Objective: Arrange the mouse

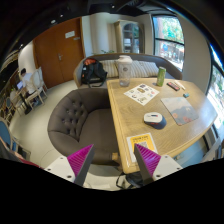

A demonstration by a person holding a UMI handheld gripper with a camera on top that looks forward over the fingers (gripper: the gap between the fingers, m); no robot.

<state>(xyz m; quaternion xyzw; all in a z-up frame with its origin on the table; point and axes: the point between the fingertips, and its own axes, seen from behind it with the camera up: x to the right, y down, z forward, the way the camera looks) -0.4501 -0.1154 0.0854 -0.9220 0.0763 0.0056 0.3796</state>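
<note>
The claw (113, 160) hangs high over the near end of a long wooden desk (130, 125), its two fingers spread wide with nothing between them, the pink pads (80, 157) facing each other across an empty gap. The mouse (153, 118), a small pale one, sits on the desk well beyond the fingers and a little to the right of the line they point along. Taking the mouse as the marker: a printed sheet of paper (142, 94) lies farther along the desk from it, a green bottle (160, 76) stands beyond that near the far end, and a grey mat (183, 107) lies to its right with the desk's edge just past. A dark tufted sofa (80, 115) curves along the desk's left side. From this height the approach looks long, so my worry is aim: the claw would need to swing right as it drops, and a slanted descent could clip the mouse with one finger and slide it toward the mat instead of straddling it. Its smooth rounded shell may also slip out of a pinch taken too high.
</note>
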